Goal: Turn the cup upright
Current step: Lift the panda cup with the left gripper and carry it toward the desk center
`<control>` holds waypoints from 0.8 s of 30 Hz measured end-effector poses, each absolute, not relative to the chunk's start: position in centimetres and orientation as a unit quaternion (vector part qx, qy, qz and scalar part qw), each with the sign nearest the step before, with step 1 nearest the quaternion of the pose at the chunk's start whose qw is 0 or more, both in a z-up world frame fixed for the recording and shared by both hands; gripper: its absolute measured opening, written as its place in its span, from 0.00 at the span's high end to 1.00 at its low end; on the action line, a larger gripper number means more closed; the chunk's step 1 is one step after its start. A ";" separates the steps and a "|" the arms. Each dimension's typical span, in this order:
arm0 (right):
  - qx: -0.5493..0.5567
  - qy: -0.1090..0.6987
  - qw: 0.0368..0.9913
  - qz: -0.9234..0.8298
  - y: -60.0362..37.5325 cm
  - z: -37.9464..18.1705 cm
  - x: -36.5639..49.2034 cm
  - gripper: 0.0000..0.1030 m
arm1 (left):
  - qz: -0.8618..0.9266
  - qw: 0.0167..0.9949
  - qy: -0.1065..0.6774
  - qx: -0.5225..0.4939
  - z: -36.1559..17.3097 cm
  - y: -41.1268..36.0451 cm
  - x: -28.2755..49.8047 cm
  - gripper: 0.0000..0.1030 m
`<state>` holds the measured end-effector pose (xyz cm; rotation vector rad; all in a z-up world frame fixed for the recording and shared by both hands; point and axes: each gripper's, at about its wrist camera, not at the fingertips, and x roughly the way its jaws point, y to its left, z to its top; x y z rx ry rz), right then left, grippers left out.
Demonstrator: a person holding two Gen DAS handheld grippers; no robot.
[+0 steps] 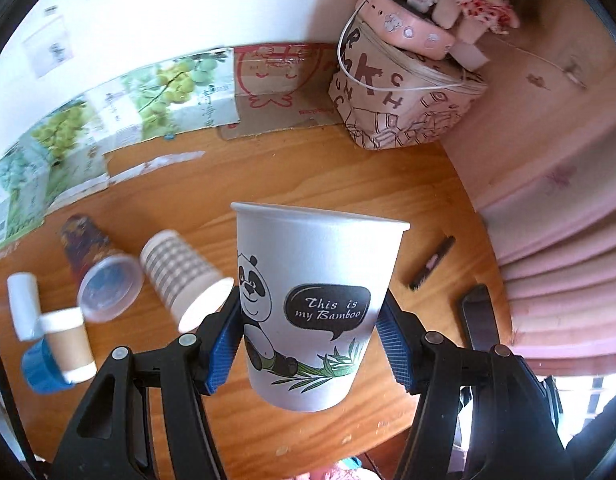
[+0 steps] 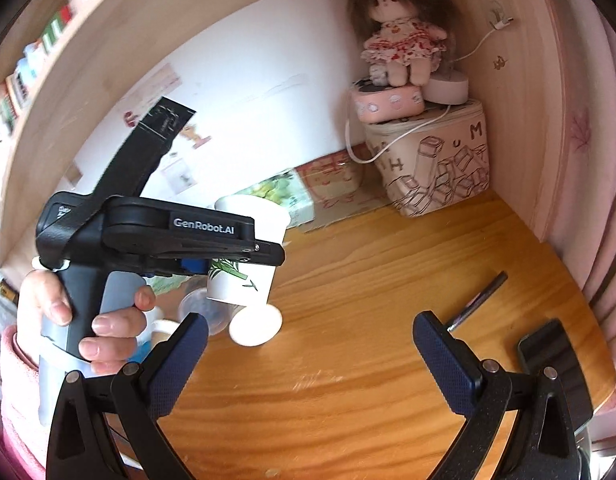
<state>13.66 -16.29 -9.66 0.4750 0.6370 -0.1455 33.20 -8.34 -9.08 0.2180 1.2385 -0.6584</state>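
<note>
My left gripper [image 1: 312, 340] is shut on a white paper panda cup [image 1: 312, 304] printed "This is my Bamboo". The cup is held rim up, slightly tilted, above the wooden table [image 1: 348, 184]. In the right wrist view the same cup [image 2: 247, 248] shows in the left gripper [image 2: 243, 256], held by a hand, above the table [image 2: 368, 280]. My right gripper [image 2: 310, 364] is open and empty, low over the table to the right of the cup.
Several other cups lie on their sides at the left: a checked cup [image 1: 179, 276], a clear plastic cup [image 1: 107, 288], a dark patterned cup [image 1: 81, 240], a brown-sleeved cup [image 1: 67, 344]. A phone [image 1: 480, 320], a dark stick [image 1: 432, 262] and a printed bag [image 1: 404, 96] stand right and back.
</note>
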 end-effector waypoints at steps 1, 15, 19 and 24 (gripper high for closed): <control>0.234 0.312 0.919 -0.066 -15.9 -9.6 13.4 0.00 | -0.301 0.762 0.565 0.100 -8.8 -7.3 32.5 0.36; 0.302 0.345 0.887 0.049 -9.2 -11.2 10.3 0.00 | -0.232 0.800 0.550 0.058 -8.1 6.1 27.3 0.35; 0.318 0.365 0.871 0.081 -6.9 -12.3 10.1 0.00 | -0.197 0.804 0.560 0.046 -9.4 9.9 26.4 0.35; 0.336 0.390 0.851 0.104 -4.8 -13.7 10.7 0.00 | -0.174 0.800 0.574 0.038 -11.1 13.5 26.1 0.35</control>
